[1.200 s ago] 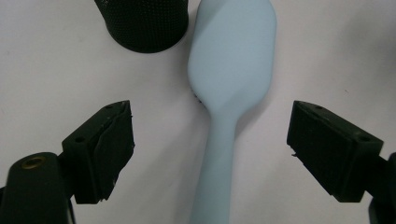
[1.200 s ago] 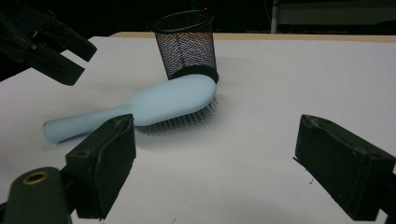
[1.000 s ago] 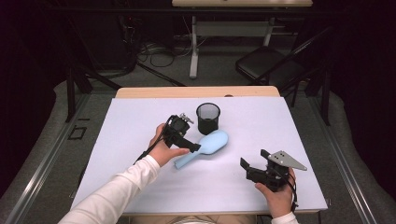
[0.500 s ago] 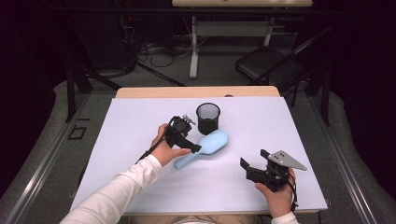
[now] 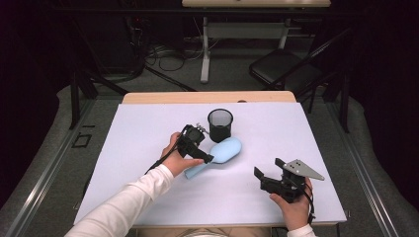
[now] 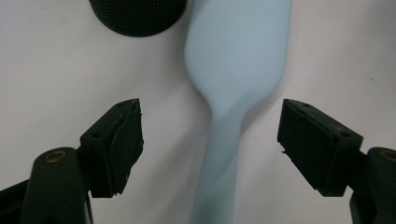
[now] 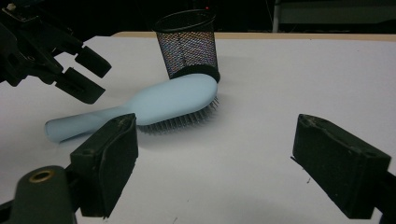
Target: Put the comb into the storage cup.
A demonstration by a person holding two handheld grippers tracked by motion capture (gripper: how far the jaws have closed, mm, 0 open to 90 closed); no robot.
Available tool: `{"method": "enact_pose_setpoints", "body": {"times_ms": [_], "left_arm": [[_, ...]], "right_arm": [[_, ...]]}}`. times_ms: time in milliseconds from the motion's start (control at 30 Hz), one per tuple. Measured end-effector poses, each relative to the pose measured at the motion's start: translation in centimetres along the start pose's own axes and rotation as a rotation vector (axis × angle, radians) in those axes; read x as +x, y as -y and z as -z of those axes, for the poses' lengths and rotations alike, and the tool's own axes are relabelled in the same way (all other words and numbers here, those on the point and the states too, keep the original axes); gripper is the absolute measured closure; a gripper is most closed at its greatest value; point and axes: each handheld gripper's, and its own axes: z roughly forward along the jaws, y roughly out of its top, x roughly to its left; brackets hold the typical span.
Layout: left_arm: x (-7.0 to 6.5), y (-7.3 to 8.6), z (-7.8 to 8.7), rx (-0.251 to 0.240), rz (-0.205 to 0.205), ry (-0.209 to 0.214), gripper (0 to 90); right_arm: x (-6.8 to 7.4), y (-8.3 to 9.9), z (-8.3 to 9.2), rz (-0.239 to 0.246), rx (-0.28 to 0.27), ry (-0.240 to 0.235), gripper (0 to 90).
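Left tool (image 5: 210,159): black body, two black jaws, each with flat rubber-like pad at tip, pad edges slightly worn. Brass-coloured round rivet on each jaw arm, small screw holes near each tip. Thin black cable behind it, beside white long sleeve (image 5: 128,205).

Right tool (image 5: 258,174): same black jaws, same brass rivet. Grey three-cornered plate (image 5: 302,169) on top. Black cable behind. White cuff at wrist.

Hairbrush (image 5: 220,154) just before mesh cup (image 5: 220,124)
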Motion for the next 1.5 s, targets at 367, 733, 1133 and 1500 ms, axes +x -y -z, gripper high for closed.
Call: {"method": "enact_pose_setpoints", "body": {"times_ms": [367, 733, 1133, 1500], "left_arm": [[0.0, 0.0, -0.3, 0.015, 0.008, 0.019, 26.9], [0.3, 0.0, -0.8, 0.053, -0.009, 0.008, 33.7], [0.3, -0.1, -1.3, 0.082, -0.052, 0.028, 40.8], [0.1, -0.1, -2.0, 0.106, -0.067, 0.045, 46.1]], "right_arm": [[0.0, 0.0, 0.0, 0.003, 0.001, 0.000, 14.0], [0.0, 0.0, 0.0, 0.004, 0.001, 0.001, 14.1], [0.0, 0.0, -0.1, 0.004, 0.001, 0.000, 14.2], [0.0, 0.0, -0.1, -0.002, 0.004, -0.001, 14.3]]}}
